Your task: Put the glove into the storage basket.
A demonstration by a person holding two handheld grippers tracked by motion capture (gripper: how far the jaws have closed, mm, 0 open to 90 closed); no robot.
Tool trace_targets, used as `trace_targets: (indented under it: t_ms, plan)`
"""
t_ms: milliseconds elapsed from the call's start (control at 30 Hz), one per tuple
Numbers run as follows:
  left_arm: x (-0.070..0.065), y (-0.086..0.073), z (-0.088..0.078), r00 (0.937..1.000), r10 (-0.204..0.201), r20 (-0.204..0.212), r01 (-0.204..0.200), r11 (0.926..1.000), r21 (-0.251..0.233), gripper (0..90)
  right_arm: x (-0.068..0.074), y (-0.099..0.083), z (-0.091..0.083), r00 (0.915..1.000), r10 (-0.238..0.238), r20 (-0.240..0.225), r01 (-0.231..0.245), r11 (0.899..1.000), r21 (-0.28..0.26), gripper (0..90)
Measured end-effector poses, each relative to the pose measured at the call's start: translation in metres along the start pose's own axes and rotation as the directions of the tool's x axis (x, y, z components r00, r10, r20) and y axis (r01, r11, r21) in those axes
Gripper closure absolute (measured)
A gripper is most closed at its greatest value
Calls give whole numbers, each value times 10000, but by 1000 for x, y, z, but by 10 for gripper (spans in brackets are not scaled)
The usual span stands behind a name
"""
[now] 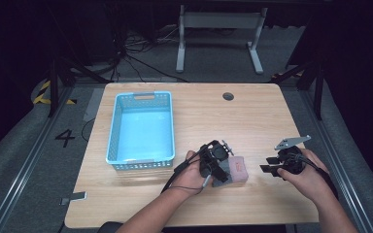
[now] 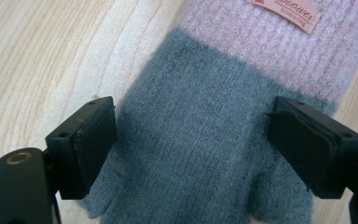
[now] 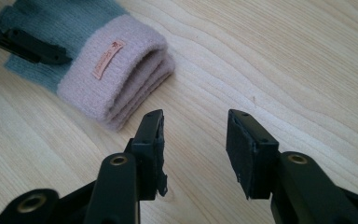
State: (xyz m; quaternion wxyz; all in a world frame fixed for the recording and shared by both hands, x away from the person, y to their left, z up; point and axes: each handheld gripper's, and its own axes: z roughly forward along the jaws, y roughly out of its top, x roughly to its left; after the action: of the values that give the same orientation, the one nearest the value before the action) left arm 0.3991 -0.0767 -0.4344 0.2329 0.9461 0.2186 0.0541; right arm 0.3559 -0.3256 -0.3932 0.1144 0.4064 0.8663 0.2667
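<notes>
Gloves (image 1: 233,171), a folded grey-and-pink pair, are laid on the table (image 1: 199,121) near its front edge, right of the blue basket (image 1: 141,128). Long axis: grey finger end toward the left tongs (image 1: 218,167), pink cuff toward the right tongs (image 1: 268,169). Left tongs: held directly over the grey part, jaws spread wide to either side of it, pads not pressing. Right tongs: open, empty, a little apart from the cuff. Nearer hand: the left.

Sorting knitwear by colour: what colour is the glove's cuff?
Pale pink on the grey-green knitted wool glove, cuff; clearest in the right gripper view.
</notes>
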Motion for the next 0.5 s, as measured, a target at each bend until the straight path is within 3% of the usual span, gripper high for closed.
trace_targets:
  t_ms: [200, 500]
  plan:
    - [6, -1, 4, 9989, -167, 432, 166, 9999, 27, 137, 1, 0, 1, 10000, 25, -4, -25, 10000, -9, 570]
    - [6, -3, 7, 9988, -161, 461, 163, 9999, -33, 94, 1, 1, 3, 10000, -3, -63, 4, 10000, 12, 561]
